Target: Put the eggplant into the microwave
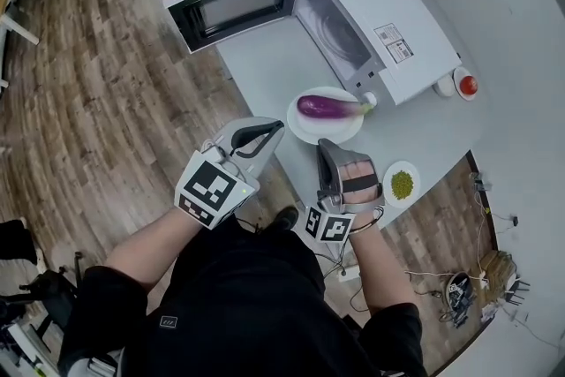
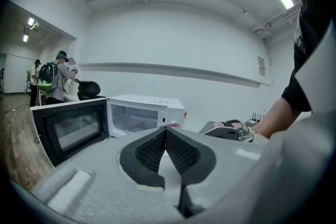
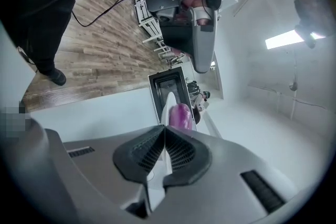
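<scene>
Step in hand, as judged: the approach, with no grasp made yet. The glossy purple eggplant with a green stem (image 1: pixel 327 107) is found lying on a round white plate (image 1: pixel 305 130) on the pale grey table (image 1: pixel 265 57), just in front of the white microwave oven (image 1: pixel 388 4). The oven's black-windowed door (image 1: pixel 231 6) is seen swung fully open and the cavity is exposed.

The left gripper (image 2: pixel 166 131) is noted with its jaws clenched tip to tip on nothing. The right gripper (image 3: pixel 165 130) is likewise clenched and empty, with the eggplant in line beyond its tips. Both are held near the plate at the table edge, short of contact.

Next move, as judged: one pair of jaws is to be released and brought about the eggplant's body, which is then to be lifted clear of the plate and carried into the cavity.
</scene>
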### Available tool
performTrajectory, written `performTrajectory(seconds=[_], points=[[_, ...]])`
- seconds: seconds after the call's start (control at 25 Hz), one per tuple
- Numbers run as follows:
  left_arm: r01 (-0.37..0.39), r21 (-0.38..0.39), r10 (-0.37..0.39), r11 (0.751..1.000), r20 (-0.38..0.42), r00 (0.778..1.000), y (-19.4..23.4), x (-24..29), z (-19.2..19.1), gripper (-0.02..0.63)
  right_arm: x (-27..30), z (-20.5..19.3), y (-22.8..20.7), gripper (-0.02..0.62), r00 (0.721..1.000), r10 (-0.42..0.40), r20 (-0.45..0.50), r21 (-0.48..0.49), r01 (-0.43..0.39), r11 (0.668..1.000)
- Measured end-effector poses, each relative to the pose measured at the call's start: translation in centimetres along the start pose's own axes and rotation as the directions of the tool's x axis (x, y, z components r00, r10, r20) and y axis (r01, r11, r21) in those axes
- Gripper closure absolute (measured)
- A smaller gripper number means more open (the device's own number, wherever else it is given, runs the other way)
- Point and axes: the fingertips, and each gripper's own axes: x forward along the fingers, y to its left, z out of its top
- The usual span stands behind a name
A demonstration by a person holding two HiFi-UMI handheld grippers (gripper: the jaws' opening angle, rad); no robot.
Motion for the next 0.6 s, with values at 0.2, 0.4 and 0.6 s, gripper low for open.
performTrajectory(seconds=[0.2, 0.4, 0.6], points=[[0.052, 0.023, -0.052, 0.998, 0.013, 0.999, 4.0, -0.9, 1.0, 0.598, 3.4, 2.0, -1.4, 0.575, 0.998, -0.013, -0.059, 0.003, 0.013, 1.0], [0.117, 0.044, -0.119, 0.992, 0.035, 0.992, 7.7, -1.4, 2.0, 0.598, 6.9, 3.7, -2.7, 0.575, 0.99, -0.034, -0.138, 0.011, 0.036, 0.999], [0.16, 0.08, -0.163, 0.984, 0.03, 0.986, 10.9, -1.3, 2.4, 0.598, 9.8, 4.7, -3.7, 0.574, 0.979, -0.05, -0.196, 0.025, 0.056, 0.998]])
